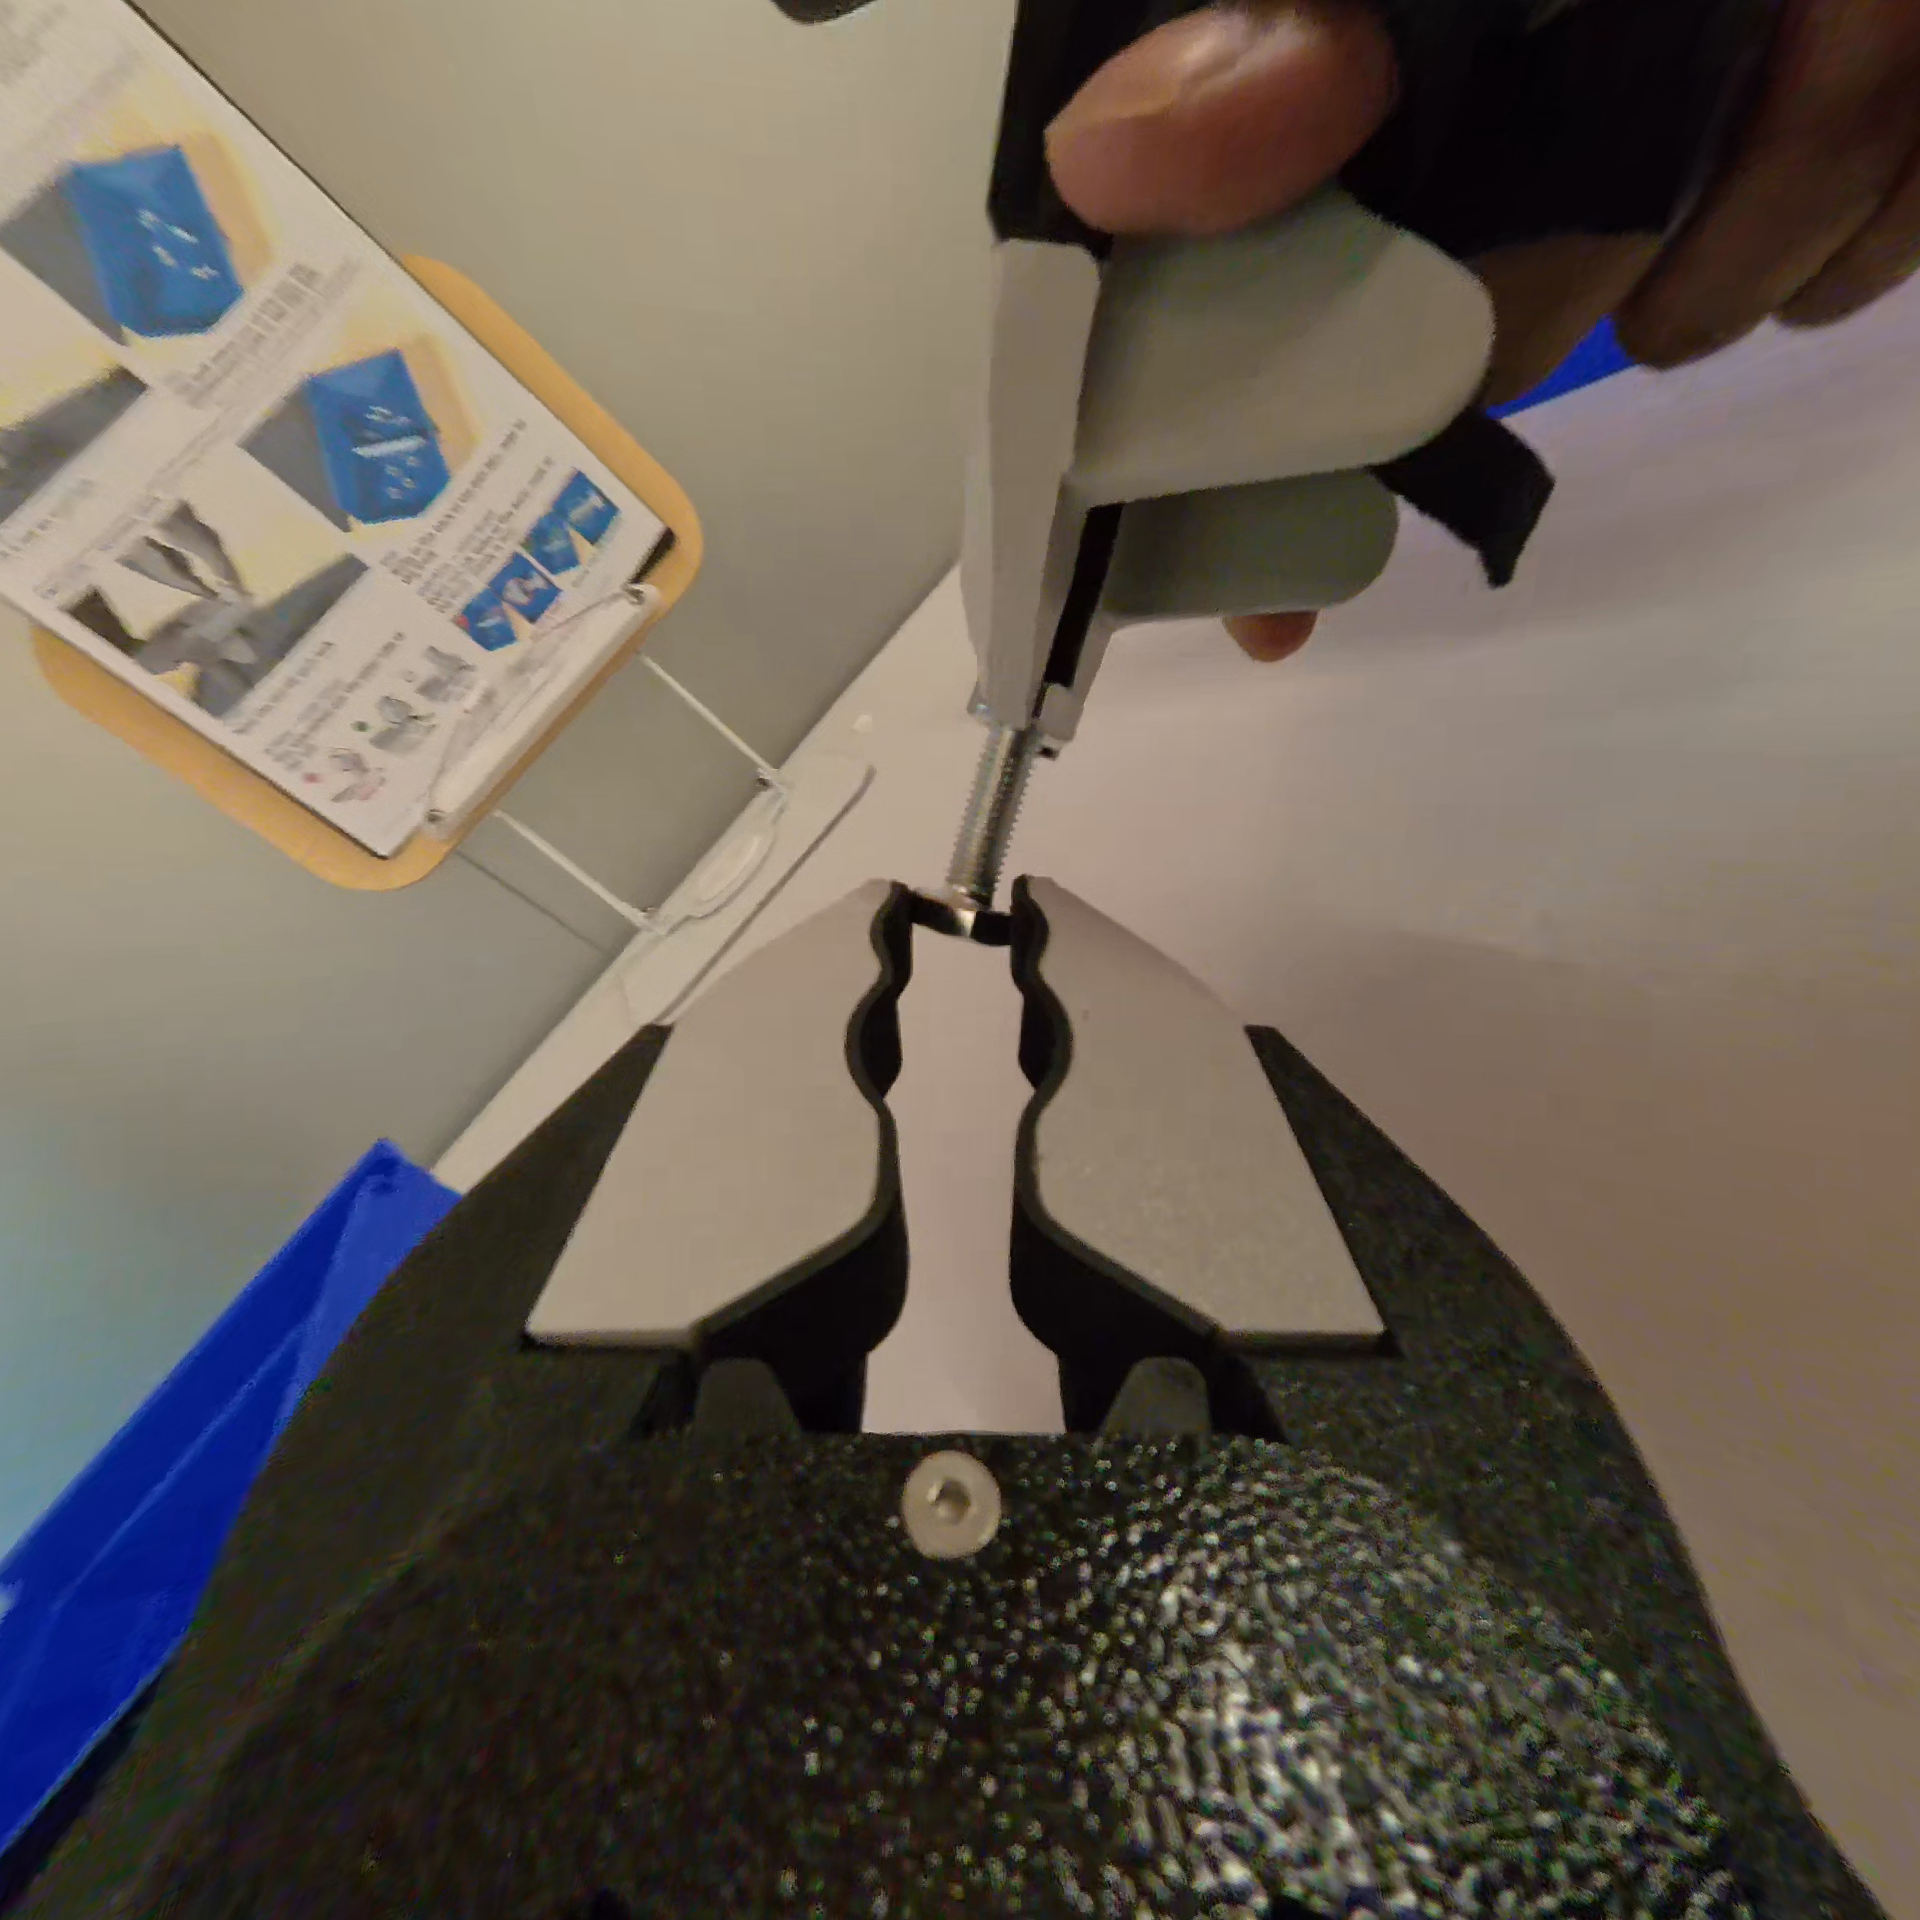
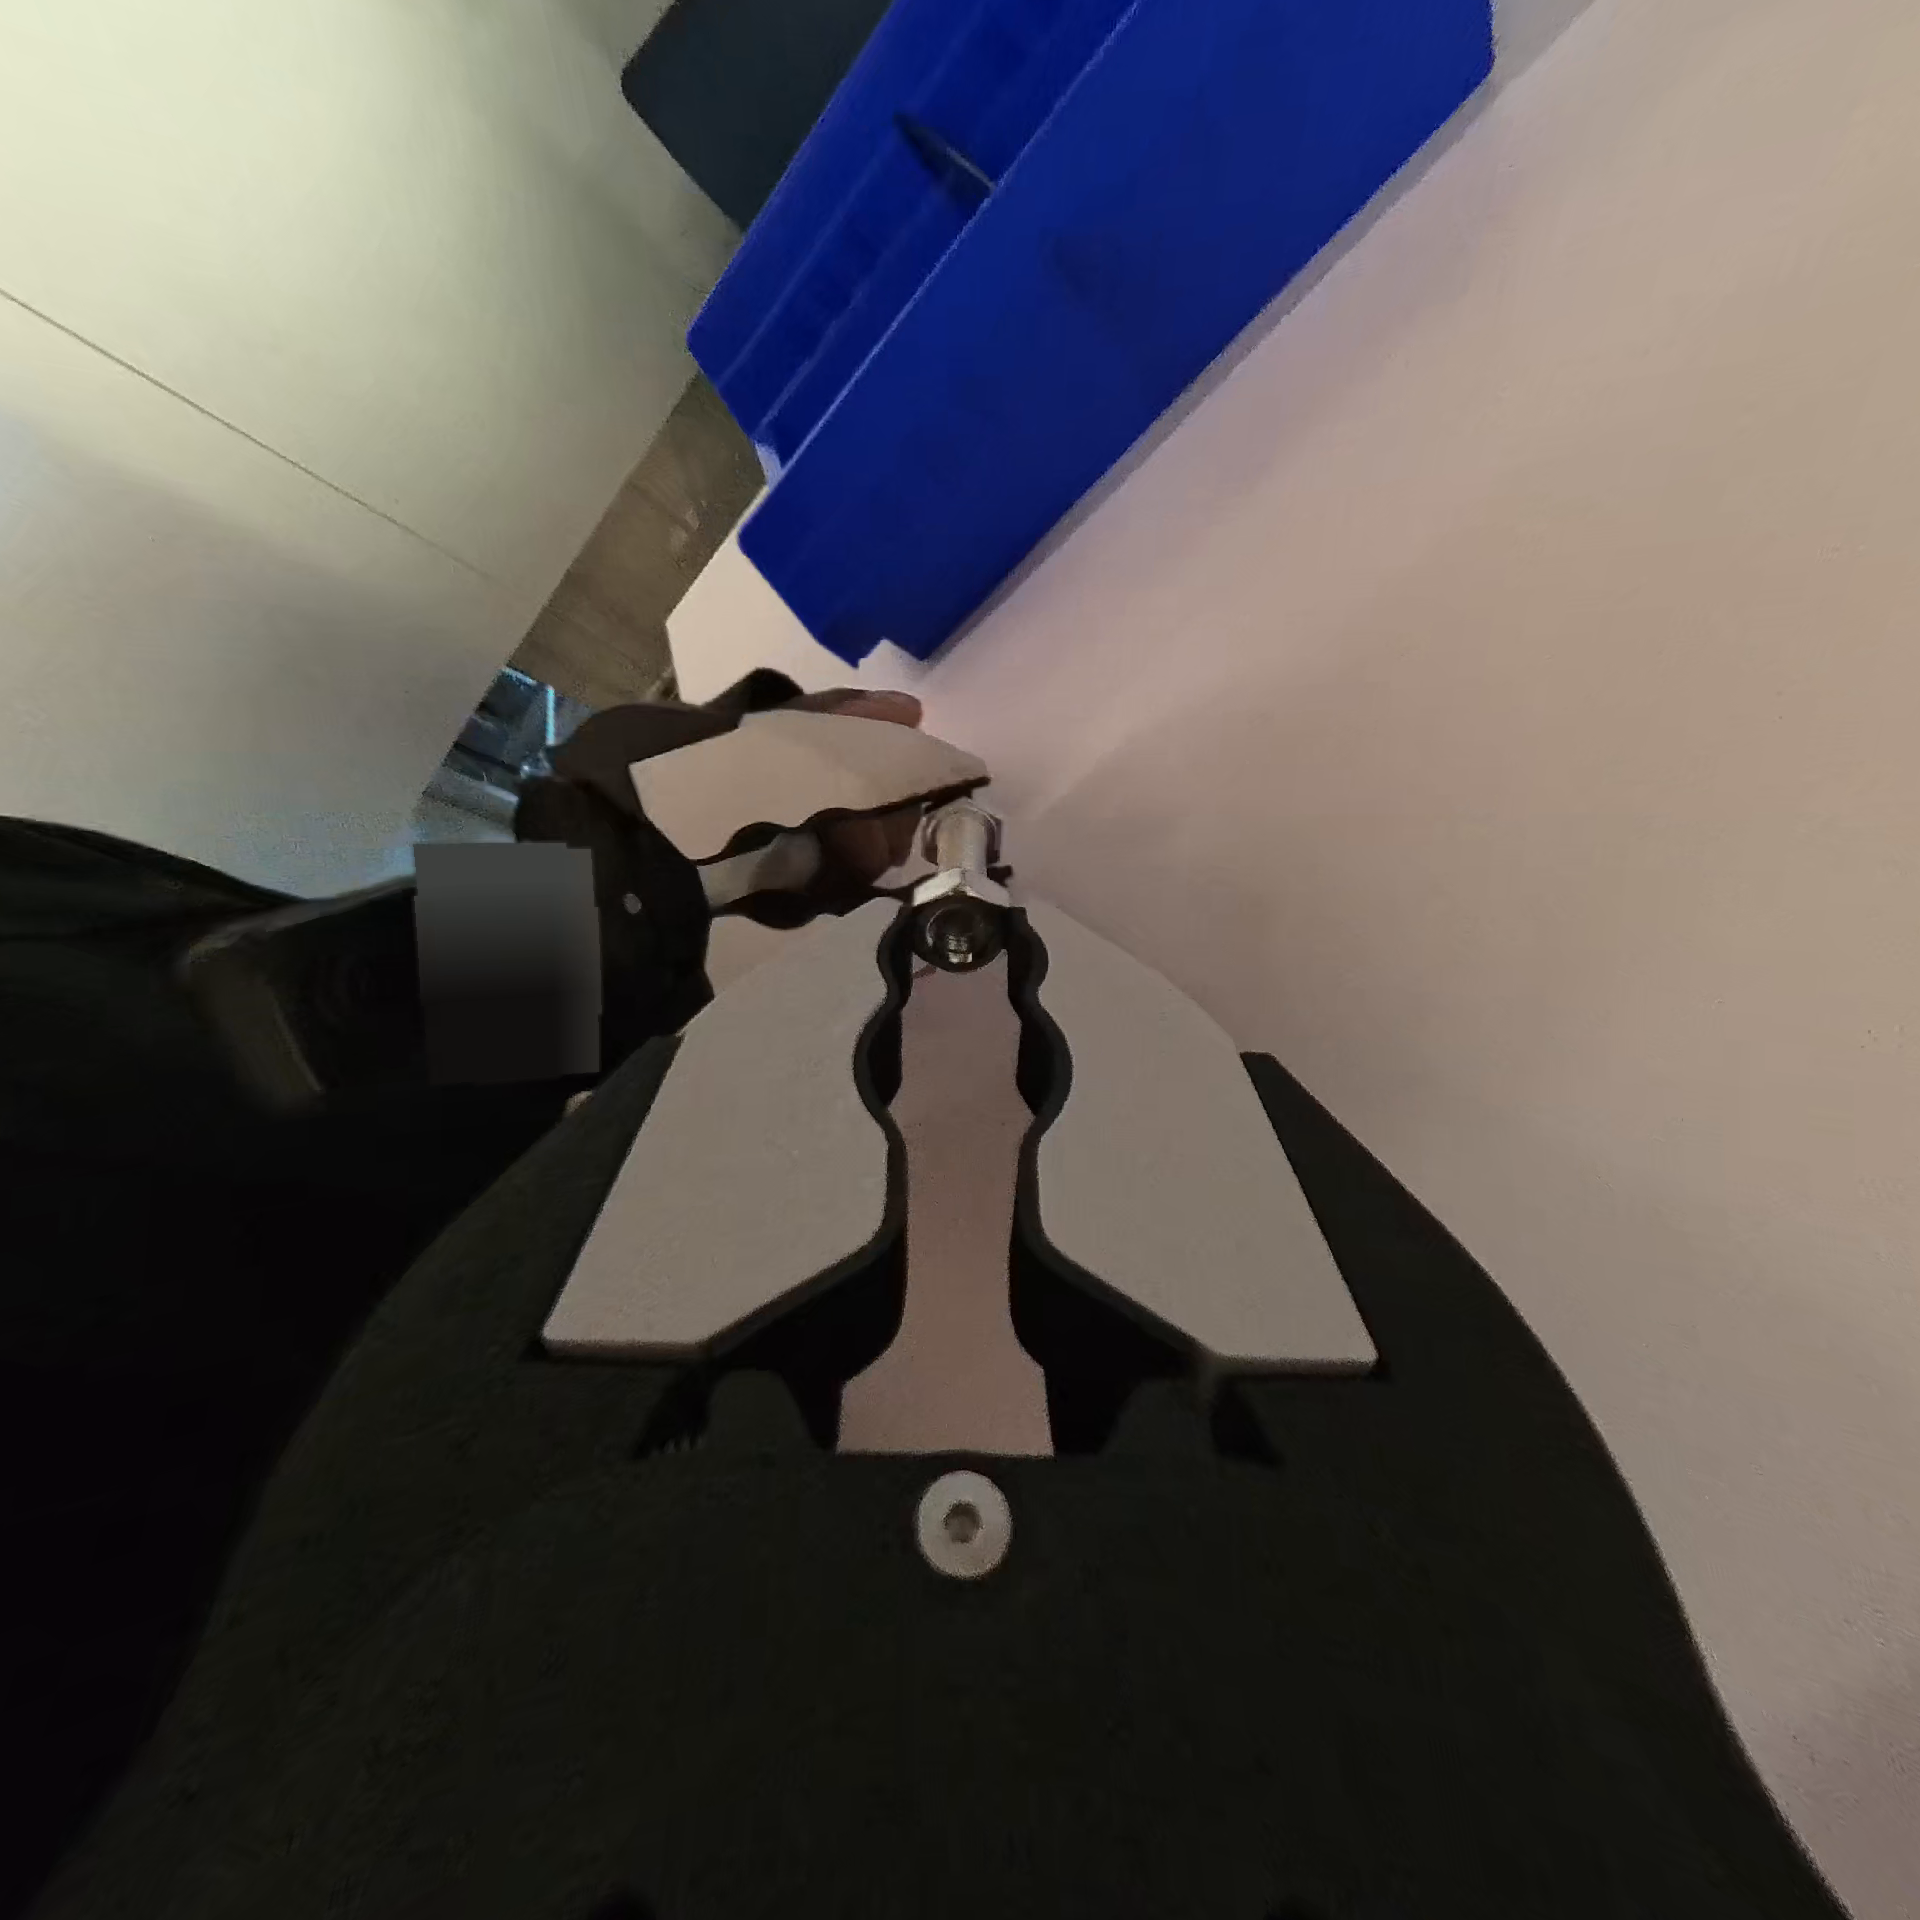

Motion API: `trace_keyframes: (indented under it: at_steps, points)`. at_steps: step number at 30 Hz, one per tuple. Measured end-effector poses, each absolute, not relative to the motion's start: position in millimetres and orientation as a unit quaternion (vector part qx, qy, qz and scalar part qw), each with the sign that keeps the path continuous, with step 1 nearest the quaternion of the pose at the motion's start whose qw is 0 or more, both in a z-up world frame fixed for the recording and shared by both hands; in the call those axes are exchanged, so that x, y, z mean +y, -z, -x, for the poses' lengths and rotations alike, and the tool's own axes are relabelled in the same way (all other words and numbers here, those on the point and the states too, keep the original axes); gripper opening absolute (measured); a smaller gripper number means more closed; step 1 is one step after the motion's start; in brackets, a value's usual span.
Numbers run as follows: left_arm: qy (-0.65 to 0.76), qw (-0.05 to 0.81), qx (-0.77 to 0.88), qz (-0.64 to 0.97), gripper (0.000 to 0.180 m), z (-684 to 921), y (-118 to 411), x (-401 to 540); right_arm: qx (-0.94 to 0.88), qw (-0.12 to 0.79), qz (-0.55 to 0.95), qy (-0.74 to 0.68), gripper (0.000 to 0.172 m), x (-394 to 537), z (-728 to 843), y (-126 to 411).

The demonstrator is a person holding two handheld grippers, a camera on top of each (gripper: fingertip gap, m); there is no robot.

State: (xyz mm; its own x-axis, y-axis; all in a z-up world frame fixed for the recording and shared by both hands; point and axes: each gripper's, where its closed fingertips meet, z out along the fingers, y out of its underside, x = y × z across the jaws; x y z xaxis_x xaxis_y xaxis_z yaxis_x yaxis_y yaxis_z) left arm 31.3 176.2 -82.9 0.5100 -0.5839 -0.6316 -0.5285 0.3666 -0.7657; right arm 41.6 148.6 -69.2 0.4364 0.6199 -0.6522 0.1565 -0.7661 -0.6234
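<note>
In the left wrist view my left gripper (image 1: 958, 904) is shut on a small shiny nut (image 1: 951, 921) at its very tips. My right gripper (image 1: 1023, 717) comes down from above, shut on the head end of a silver threaded bolt (image 1: 987, 810). The bolt's free end meets the nut. In the right wrist view my right gripper (image 2: 954, 930) pinches the bolt's head (image 2: 951, 935), seen end on. The shaft runs forward to the left gripper (image 2: 956, 831), which comes in from the left. Both grippers hover over the white table (image 1: 1507, 935).
A blue plastic bin (image 2: 1039, 312) stands on the table beyond the grippers, and another blue bin (image 1: 156, 1507) shows low left. A wooden board with a picture sheet (image 1: 312, 468) leans on a wire stand by the wall. A person's hand (image 1: 1195, 135) grips the right tool.
</note>
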Motion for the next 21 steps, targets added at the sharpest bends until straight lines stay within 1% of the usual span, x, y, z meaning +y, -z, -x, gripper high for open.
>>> trace_keyframes:
  at_steps: [4, 6, 13, 21]
  points:
    - [-0.068, 0.695, 0.486, 0.526, 0.018, -17.6, 67.2, 173.9, -0.220, 0.207, 0.808, -0.505, 0.017, 144.0, -30.4, 58.2]
    - [-0.082, 0.700, 0.480, 0.522, 0.018, -13.2, 63.4, 172.7, -0.216, 0.195, 0.809, -0.511, 0.017, 142.0, -26.6, 56.1]
    - [0.047, 0.688, 0.443, 0.573, 0.018, -8.8, 66.6, 167.4, -0.263, 0.222, 0.821, -0.455, 0.017, 140.8, -17.8, 54.1]
    - [0.102, 0.672, 0.437, 0.589, 0.018, -10.1, 71.5, 163.5, -0.338, 0.245, 0.834, -0.361, 0.018, 139.8, -16.1, 59.5]
